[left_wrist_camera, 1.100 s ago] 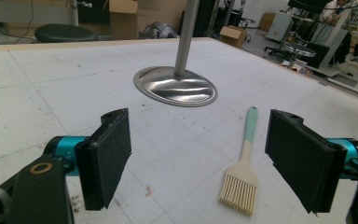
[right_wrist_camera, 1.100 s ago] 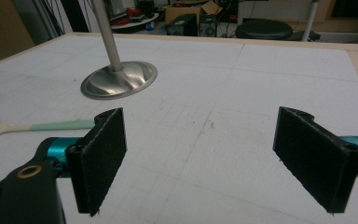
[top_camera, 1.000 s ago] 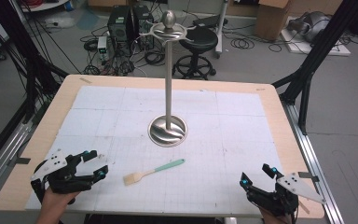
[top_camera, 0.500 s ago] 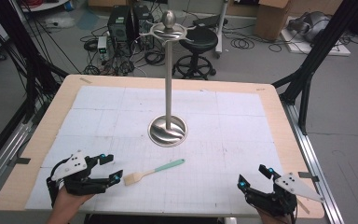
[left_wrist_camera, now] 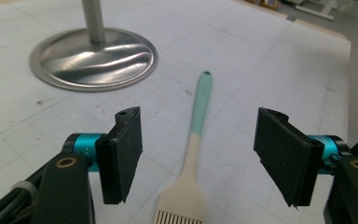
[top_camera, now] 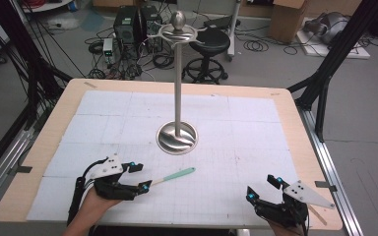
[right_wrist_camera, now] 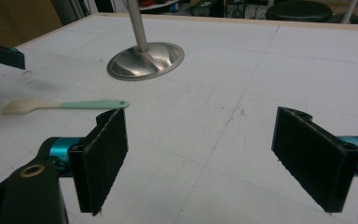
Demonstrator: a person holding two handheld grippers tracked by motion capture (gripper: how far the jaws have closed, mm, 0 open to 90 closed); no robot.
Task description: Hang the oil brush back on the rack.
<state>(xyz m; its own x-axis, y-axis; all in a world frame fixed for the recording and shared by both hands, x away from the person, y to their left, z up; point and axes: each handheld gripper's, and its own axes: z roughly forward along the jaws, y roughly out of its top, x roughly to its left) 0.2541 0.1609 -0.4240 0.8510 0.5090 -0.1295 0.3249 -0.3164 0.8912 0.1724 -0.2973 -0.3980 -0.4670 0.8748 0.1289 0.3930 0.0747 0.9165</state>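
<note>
Flat on the white gridded surface (top_camera: 256, 147) lay the cream-headed, teal-handled silicone brush (left_wrist_camera: 193, 154), between the left hand-held gripper (left_wrist_camera: 198, 158) jaws, spread wide; lowering squarely before closing seemed wise; right hand-held gripper (right_wrist_camera: 214, 154) gaped too

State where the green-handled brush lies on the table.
In the high view the brush lies flat near the table's front left, just before the stand's base, its bristle end between the left gripper's open jaws.
</note>
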